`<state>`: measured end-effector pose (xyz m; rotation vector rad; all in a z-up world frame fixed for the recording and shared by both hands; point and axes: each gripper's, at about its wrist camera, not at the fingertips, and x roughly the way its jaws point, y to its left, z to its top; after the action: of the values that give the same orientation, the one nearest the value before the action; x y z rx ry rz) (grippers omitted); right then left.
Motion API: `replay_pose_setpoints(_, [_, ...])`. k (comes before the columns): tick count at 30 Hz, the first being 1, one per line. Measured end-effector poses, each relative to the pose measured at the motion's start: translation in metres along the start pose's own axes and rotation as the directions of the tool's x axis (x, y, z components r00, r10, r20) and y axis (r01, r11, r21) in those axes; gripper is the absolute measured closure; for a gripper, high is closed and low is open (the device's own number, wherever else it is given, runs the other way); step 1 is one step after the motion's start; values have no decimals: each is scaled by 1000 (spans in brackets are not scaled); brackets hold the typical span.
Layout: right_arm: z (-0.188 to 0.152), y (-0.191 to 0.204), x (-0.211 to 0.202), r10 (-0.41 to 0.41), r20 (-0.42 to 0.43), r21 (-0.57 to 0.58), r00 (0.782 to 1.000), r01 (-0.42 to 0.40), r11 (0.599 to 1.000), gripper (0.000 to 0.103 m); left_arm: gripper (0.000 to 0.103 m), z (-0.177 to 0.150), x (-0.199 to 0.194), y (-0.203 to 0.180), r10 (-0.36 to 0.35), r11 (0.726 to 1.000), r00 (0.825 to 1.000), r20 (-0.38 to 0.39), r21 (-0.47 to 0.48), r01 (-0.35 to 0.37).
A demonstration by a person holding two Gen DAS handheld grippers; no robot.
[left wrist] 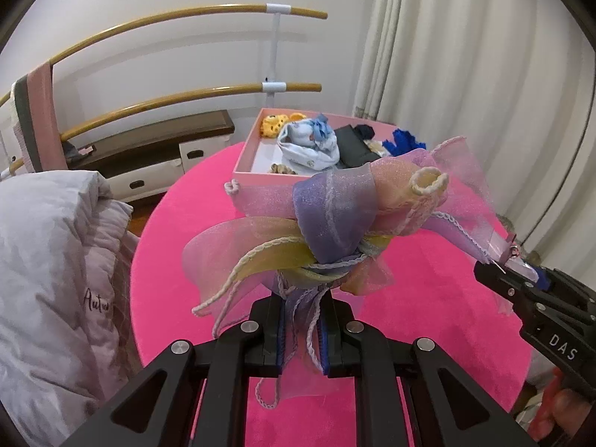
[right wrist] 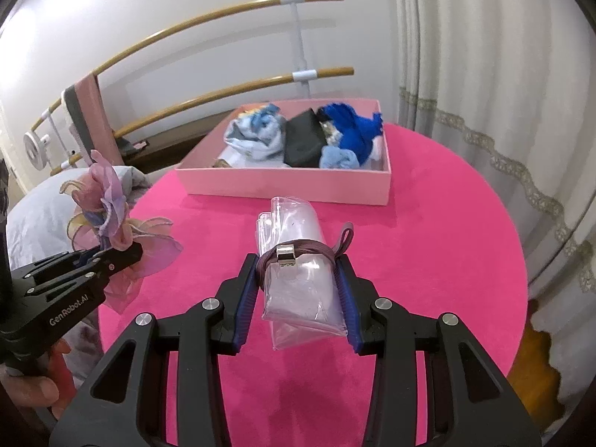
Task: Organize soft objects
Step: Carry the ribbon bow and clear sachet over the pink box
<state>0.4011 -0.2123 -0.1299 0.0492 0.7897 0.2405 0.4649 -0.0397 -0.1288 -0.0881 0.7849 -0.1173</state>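
The left gripper (left wrist: 302, 335) is closed tight on the thin gathered tail of a sheer organza scarf (left wrist: 327, 216), which blooms above the fingers in pink, violet and yellow folds with a corded edge. The scarf is held up in the air over the left part of the round pink table (right wrist: 428, 231). The right gripper (right wrist: 298, 290) is closed on a rolled clear plastic pouch (right wrist: 298, 238), bound by a mauve elastic band (right wrist: 298, 247) with a small metal clasp; its blue pads (right wrist: 246, 298) press both sides of the roll, also above the table. At the far side of the table stands a shallow pink box (right wrist: 283, 182). Inside it lie a pale blue printed cloth (right wrist: 253, 138), a folded black piece (right wrist: 303, 141) and a bright blue knitted item (right wrist: 354, 126). Behind are wooden rails (left wrist: 167, 22), and cream curtains (right wrist: 484, 74) hang to the right. A grey quilt (left wrist: 48, 260) is at the left.
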Motion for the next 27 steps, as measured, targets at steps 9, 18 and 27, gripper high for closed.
replay_pose_setpoints(9, [2,23,-27,10,42,-36,999,-9,999,66,92,-20,-64,15,0,1000,999,45,-21,1])
replay_pose_setpoints(18, [6,26,-40,37,66,-34,997,-35,999,66,92,-20,-84,16,6,1000,998,66,-30,-4])
replay_pose_setpoints(27, [53,9,-43,60,125,-21,990,-57,998,66,92,33,-83,17,24,999,990,136,-32,-20])
